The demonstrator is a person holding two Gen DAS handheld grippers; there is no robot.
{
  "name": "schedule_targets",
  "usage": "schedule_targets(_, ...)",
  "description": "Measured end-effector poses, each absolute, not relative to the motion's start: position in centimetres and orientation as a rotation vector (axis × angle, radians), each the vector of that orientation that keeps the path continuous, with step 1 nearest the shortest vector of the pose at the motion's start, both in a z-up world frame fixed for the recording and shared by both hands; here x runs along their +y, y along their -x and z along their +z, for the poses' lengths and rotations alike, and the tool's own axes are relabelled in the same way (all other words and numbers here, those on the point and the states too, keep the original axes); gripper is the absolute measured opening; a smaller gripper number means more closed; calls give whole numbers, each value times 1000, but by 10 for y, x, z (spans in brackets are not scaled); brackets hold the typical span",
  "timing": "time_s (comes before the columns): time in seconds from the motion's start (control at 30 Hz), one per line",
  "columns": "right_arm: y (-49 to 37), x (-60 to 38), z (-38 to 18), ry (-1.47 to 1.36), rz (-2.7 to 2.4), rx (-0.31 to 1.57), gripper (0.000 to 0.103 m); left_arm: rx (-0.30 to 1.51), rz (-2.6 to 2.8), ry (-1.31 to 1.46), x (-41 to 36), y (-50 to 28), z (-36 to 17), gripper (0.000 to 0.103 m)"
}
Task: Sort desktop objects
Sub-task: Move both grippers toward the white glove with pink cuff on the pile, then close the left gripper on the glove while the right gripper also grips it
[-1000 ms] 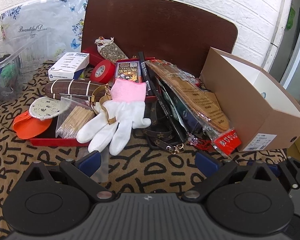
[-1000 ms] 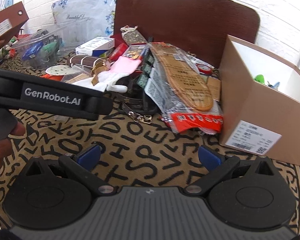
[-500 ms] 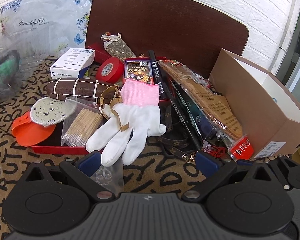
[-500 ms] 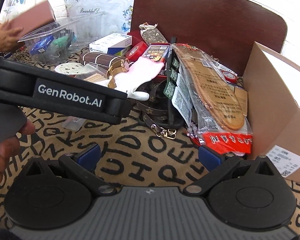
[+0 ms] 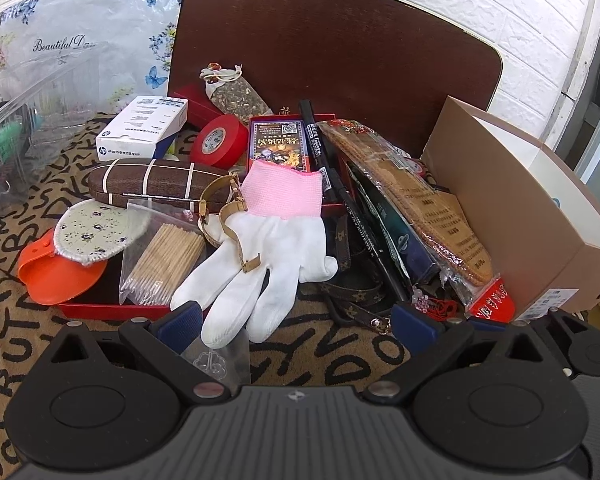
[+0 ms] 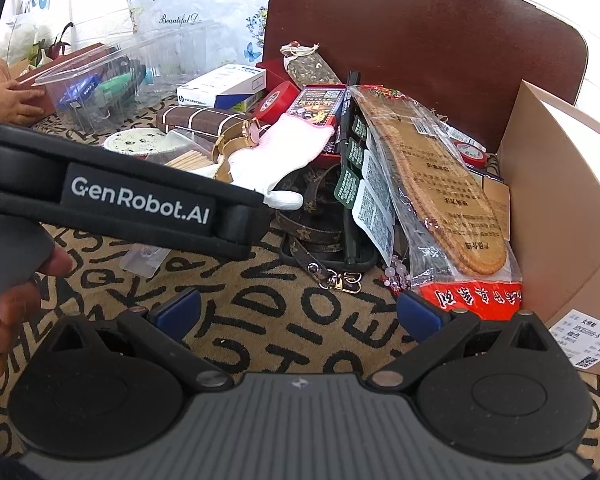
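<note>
A pile of desk objects lies on a letter-print cloth. A white glove with a pink cuff (image 5: 268,248) lies on top, with a gold watch (image 5: 224,208) across it. My left gripper (image 5: 296,320) is open, its fingertips just short of the glove's fingers; a small clear bag (image 5: 220,354) lies between them. My right gripper (image 6: 300,312) is open above bare cloth, near a brown patterned strap (image 6: 320,248) and packaged insoles (image 6: 440,184). The left gripper's body (image 6: 132,200) crosses the right wrist view.
An open cardboard box (image 5: 540,216) stands at the right. A red tray (image 5: 112,308) holds toothpicks (image 5: 164,264), an orange pouch (image 5: 56,272) and a glasses case (image 5: 156,184). A red tape roll (image 5: 220,140), a white HP box (image 5: 144,124) and a clear bin (image 6: 112,80) stand behind.
Both grippers have moved forward towards the pile. The glove and the strap now lie closer to the fingertips. Both stay open.
</note>
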State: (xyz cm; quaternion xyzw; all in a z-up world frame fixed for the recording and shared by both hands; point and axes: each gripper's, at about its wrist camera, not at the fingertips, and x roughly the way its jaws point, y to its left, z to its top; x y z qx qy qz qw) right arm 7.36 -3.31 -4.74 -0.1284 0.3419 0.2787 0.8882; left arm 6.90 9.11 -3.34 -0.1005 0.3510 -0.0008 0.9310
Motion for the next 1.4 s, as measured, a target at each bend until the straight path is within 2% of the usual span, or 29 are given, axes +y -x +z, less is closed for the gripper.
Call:
schedule_targets(0.23,-75,-31,-47,266,591,705,101,715,-12,212,93,-70,-32,102)
schedule_targets(0.53,-89,-13,-37,237,702,625,101,659,33,347,145,-93,-16,101)
schedule_targets(0.7,-103,3,-38,233,740,593,101,690,5,334,148,-115,-24,90)
schedule_targets(0.77,-109,8,-37,222,741,583,100,703,-13,342,149,-125,-28,78)
schedule_targets(0.8,-112,10,-38,220,741,577,99,710,-17,342,150,-130,-30,76)
schedule_targets(0.83,-115,12,-38,225,738,571,96,714,-14,344,151,-134,-32,74)
schedule_targets(0.87,-118,13,-39,225,733,567,82,719,-5,346,153,-139,-34,74)
schedule_targets(0.9,-122,14,-40,221,727,574,73,723,1,347,155,-143,-35,74)
schedule_targets(1.0,-132,16,-46,202,733,602,73,740,-5,337,156,-152,-41,71)
schedule_targets(1.13,-138,24,-54,209,748,607,69,770,-8,326,156,-162,-48,51)
schedule_targets(1.2,-141,26,-58,202,751,627,50,778,1,320,158,-165,-52,38)
schedule_targets(1.27,-146,28,-62,190,754,647,38,785,6,330,161,-166,-55,19)
schedule_targets(1.3,-147,29,-64,194,753,652,31,784,1,342,163,-166,-56,18)
schedule_targets(1.33,-147,29,-65,199,756,653,28,781,-1,356,165,-165,-56,13)
schedule_targets(1.4,-143,27,-65,204,760,642,16,775,0,365,165,-163,-54,10)
